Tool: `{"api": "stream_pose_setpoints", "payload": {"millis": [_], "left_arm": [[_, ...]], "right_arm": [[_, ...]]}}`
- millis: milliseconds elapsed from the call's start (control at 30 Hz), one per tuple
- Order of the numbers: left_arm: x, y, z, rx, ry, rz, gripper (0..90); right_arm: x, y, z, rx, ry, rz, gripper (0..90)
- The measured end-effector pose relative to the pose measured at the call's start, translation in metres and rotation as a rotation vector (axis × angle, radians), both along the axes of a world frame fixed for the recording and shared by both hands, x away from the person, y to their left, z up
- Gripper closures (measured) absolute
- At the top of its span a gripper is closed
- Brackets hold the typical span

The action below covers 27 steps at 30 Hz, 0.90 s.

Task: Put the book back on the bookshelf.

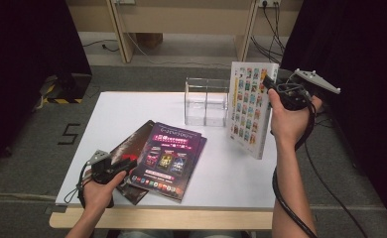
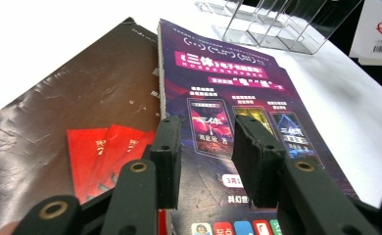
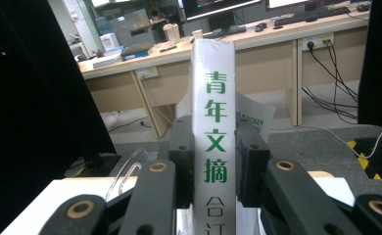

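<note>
White book (image 3: 213, 142) spine reading 青年文摘, clamped in right jaws, left jaws apart above 三体 magazine (image 2: 233, 103)

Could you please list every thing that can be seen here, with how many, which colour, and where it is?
white book: one, white with rows of small coloured pictures, held upright above the table's right side.
purple magazine: one, purple, flat near the table's front, on top of the brown one.
brown magazine: one, dark brown with red marks, partly under the purple one.
clear holder: one, transparent, at the table's back middle.
table: one, white top with wooden front edge.
left gripper: one, black, jaws open over the purple magazine.
right gripper: one, black, shut on the white book's spine.
</note>
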<state>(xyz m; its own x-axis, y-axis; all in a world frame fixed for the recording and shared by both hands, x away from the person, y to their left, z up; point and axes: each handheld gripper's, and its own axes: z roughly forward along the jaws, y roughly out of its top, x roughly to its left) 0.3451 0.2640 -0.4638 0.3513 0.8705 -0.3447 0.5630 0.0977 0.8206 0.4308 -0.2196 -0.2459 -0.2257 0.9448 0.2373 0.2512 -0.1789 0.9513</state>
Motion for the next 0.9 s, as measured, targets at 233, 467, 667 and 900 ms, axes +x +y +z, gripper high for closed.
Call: {"api": "stream_pose_setpoints", "payload": {"millis": [233, 467, 667, 900], "left_arm": [[0.000, 0.001, 0.002, -0.007, -0.005, 0.004, 62.8], [0.000, 0.002, 0.005, -0.014, -0.011, 0.009, 63.0], [0.001, 0.000, 0.003, -0.007, -0.007, -0.001, 63.1], [0.001, 0.001, 0.003, -0.006, -0.005, 0.001, 63.3]], "right_arm": [[0.015, 0.004, 0.000, 0.008, 0.025, -0.008, 74.2], [0.024, 0.004, -0.002, -0.002, 0.033, -0.029, 74.2], [0.028, 0.001, -0.005, 0.019, 0.040, -0.041, 74.1], [0.035, 0.001, -0.003, 0.009, 0.032, -0.050, 74.1]]}}
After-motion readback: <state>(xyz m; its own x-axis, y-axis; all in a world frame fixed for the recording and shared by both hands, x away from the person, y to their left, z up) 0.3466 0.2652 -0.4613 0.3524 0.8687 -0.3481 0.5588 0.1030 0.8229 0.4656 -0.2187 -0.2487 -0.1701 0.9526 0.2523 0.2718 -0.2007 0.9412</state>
